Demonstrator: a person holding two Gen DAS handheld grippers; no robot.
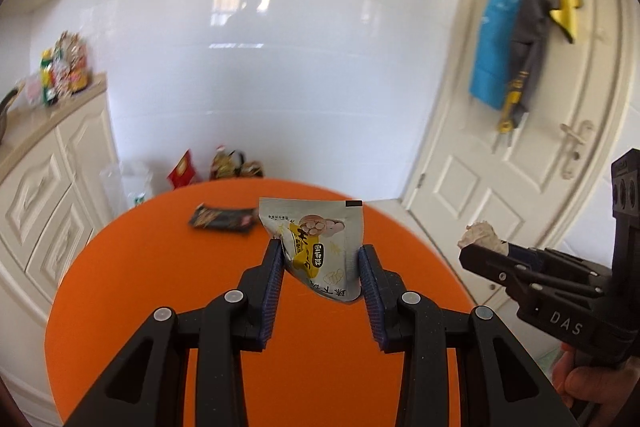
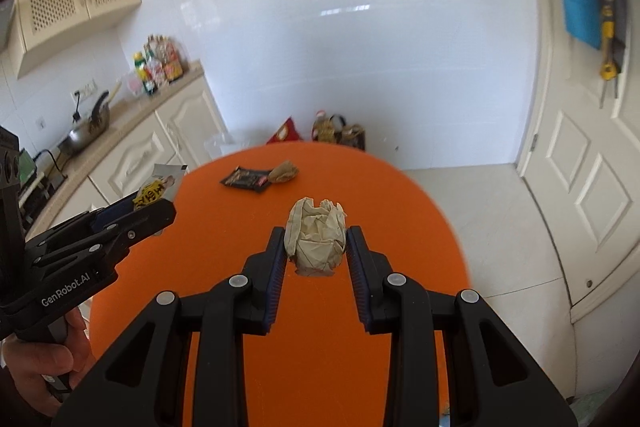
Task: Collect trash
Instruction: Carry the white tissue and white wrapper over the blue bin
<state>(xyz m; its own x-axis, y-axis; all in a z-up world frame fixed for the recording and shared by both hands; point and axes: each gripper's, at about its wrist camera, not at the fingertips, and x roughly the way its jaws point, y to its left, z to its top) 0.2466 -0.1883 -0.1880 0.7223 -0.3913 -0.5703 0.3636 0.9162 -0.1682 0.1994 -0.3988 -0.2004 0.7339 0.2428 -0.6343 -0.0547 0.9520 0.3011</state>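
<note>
My left gripper (image 1: 320,251) is shut on a silver and yellow snack packet (image 1: 316,243) and holds it above the round orange table (image 1: 160,287). My right gripper (image 2: 316,239) is shut on a crumpled ball of beige paper (image 2: 316,239), also above the table (image 2: 192,259). Each gripper shows in the other's view: the right one (image 1: 480,247) with its paper ball (image 1: 482,234), the left one (image 2: 160,205) with its packet (image 2: 158,187). A dark snack wrapper (image 1: 222,219) lies on the far part of the table (image 2: 244,179), with a brown crumpled scrap (image 2: 285,171) beside it.
White cabinets and a counter (image 2: 120,131) with a pan (image 2: 86,131) and bottles (image 2: 160,65) stand to the left. Bags (image 2: 336,131) sit on the floor against the white wall behind the table. A white door (image 1: 520,147) with hanging cloths is to the right.
</note>
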